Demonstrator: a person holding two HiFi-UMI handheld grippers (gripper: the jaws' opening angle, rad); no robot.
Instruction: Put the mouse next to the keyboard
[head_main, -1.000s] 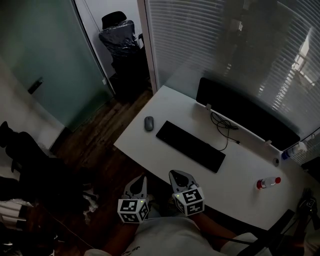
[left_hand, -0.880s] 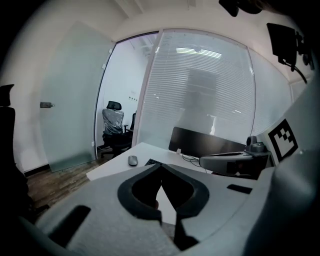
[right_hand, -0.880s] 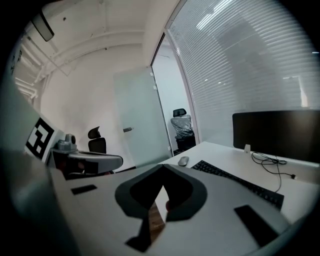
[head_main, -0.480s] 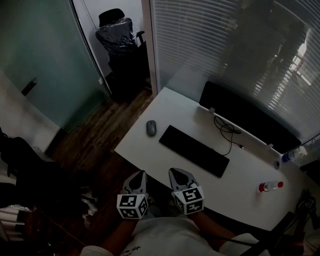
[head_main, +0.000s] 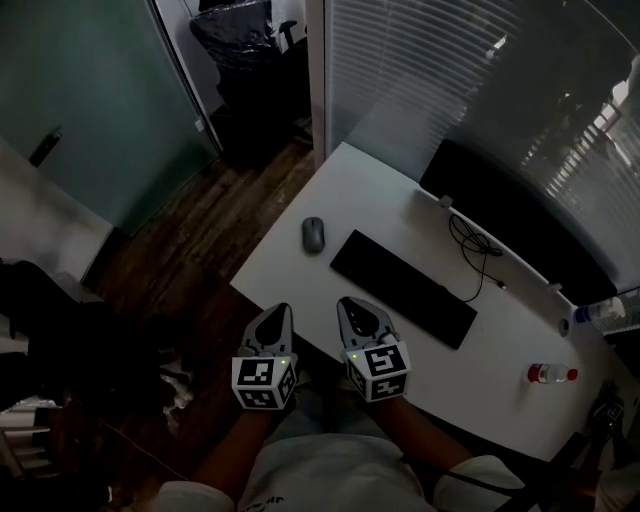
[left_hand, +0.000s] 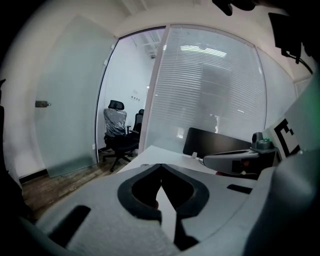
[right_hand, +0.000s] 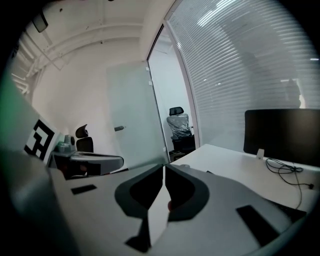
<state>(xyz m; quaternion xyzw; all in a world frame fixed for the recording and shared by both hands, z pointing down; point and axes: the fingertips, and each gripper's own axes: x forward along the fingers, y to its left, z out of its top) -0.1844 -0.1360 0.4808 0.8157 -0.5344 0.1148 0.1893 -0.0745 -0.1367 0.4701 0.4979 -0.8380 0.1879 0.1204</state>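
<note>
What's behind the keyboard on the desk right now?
Beyond the keyboard, a looped black cable lies on the white desk, then a dark monitor stands along the far edge. Where the cable plugs in cannot be seen.

The floor (head_main: 200, 240) is dark wood. A white desk (head_main: 350, 190) stands by the blinds (head_main: 420, 70). A chair (head_main: 238, 40) sits beyond the glass door (head_main: 90, 100).

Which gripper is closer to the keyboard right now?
Right. The right gripper is just short of the keyboard; the left gripper is farther off, to its left.
</note>
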